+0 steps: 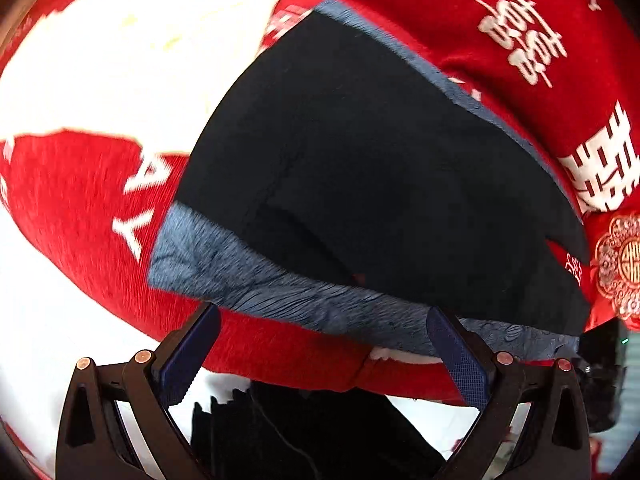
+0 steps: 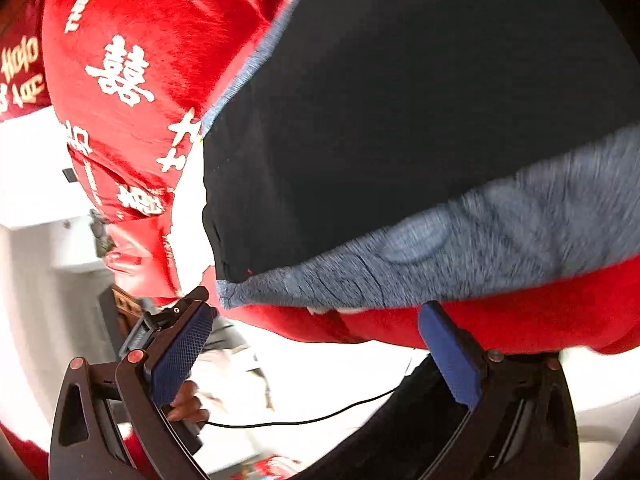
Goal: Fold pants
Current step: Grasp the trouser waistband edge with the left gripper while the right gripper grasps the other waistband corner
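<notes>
Dark navy pants (image 1: 380,168) with a grey-blue fleecy lining lie folded on a red bedspread (image 1: 72,208) with white characters. The lining shows as a band along the near edge (image 1: 280,292) and in the right wrist view (image 2: 460,256). My left gripper (image 1: 324,320) is open and empty, its blue-padded fingers just short of that near edge. My right gripper (image 2: 316,316) is open and empty too, just short of the pants (image 2: 400,120) at their near corner.
A white patch (image 1: 120,60) lies on the bedspread beyond the pants on the left. The bed's near edge drops off below both grippers. The other gripper, a hand on it and a black cable (image 2: 304,422) show under the right gripper.
</notes>
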`<state>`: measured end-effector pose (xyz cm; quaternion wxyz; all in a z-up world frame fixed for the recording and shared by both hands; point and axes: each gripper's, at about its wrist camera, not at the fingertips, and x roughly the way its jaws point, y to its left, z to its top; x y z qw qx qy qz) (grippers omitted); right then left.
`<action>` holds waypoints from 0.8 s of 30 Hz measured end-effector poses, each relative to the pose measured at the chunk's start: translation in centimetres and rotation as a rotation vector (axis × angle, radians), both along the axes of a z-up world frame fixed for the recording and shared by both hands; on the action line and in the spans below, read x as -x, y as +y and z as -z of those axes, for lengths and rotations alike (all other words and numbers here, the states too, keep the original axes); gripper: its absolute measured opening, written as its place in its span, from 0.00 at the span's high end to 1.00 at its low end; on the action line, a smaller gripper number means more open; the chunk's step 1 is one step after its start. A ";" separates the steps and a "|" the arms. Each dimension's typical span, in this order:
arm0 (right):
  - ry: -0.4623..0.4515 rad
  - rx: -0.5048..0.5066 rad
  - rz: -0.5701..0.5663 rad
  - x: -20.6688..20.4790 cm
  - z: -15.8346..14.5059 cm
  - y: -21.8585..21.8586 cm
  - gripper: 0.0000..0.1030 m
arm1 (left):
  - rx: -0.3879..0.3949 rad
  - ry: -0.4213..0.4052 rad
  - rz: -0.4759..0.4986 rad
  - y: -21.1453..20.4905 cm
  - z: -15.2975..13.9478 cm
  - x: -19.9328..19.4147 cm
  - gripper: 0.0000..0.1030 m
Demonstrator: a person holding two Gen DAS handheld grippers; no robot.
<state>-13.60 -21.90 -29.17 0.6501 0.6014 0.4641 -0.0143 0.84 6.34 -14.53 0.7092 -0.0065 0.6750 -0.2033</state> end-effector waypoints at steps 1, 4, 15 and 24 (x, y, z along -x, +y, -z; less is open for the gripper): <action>-0.003 -0.013 0.013 0.5 0.6 0.0 0.00 | 0.004 0.007 -0.008 0.5 0.7 -0.2 0.00; -0.026 -0.054 0.077 1.8 2.3 0.1 0.00 | 0.029 0.039 -0.040 1.4 2.2 -0.2 0.00; -0.150 -0.144 0.193 2.3 4.0 -1.0 0.00 | 0.073 0.106 -0.055 -0.4 5.1 -0.7 0.00; -0.253 -0.254 0.288 1.7 5.4 -0.4 0.00 | 0.105 0.110 -0.104 -0.7 4.5 -1.8 0.10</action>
